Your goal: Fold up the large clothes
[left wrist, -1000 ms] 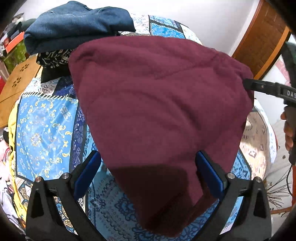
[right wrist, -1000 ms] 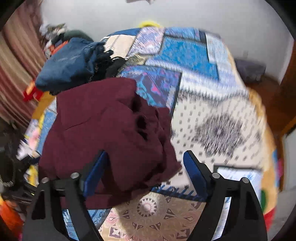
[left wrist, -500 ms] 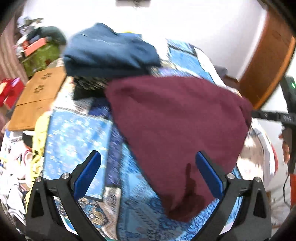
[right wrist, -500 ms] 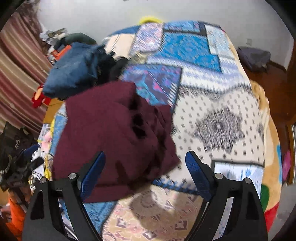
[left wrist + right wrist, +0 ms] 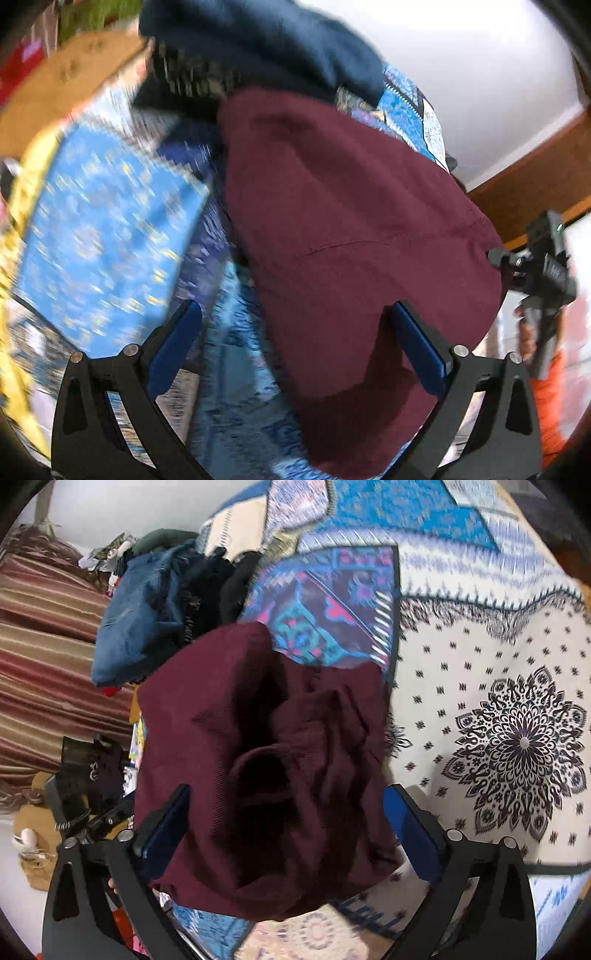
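**Both grippers spread wide over a maroon garment on the bed**

The right gripper (image 5: 286, 819) stands with its jaws at full spread; they have just been opening, and the bunched near end of the maroon garment (image 5: 258, 760) lies between them. The cloth fills the gap from pad to pad, and whether the blue pads (image 5: 410, 834) actually touch it cannot be told from this view. The left gripper (image 5: 291, 347) is also wide apart. Its right pad sits over the garment's near edge, its left pad over the bare bedspread (image 5: 103, 236), and nothing is pinched between them.

The maroon garment (image 5: 351, 236) lies on the patterned bedspread (image 5: 498, 664), its long axis running from the near edge of the bed toward the far side. In the left wrist view it looks flat and smooth with one faint seam across it; in the right wrist view its near end is heaped in deep folds. The far end stops just short of a pile of dark blue clothes (image 5: 140, 627), with black fabric beside it.

At the right edge of the left wrist view the right gripper's body (image 5: 539, 266) shows, held in the person's hand (image 5: 526, 332). A striped curtain (image 5: 44, 635) hangs to the left of the bed, and clutter lies below it.
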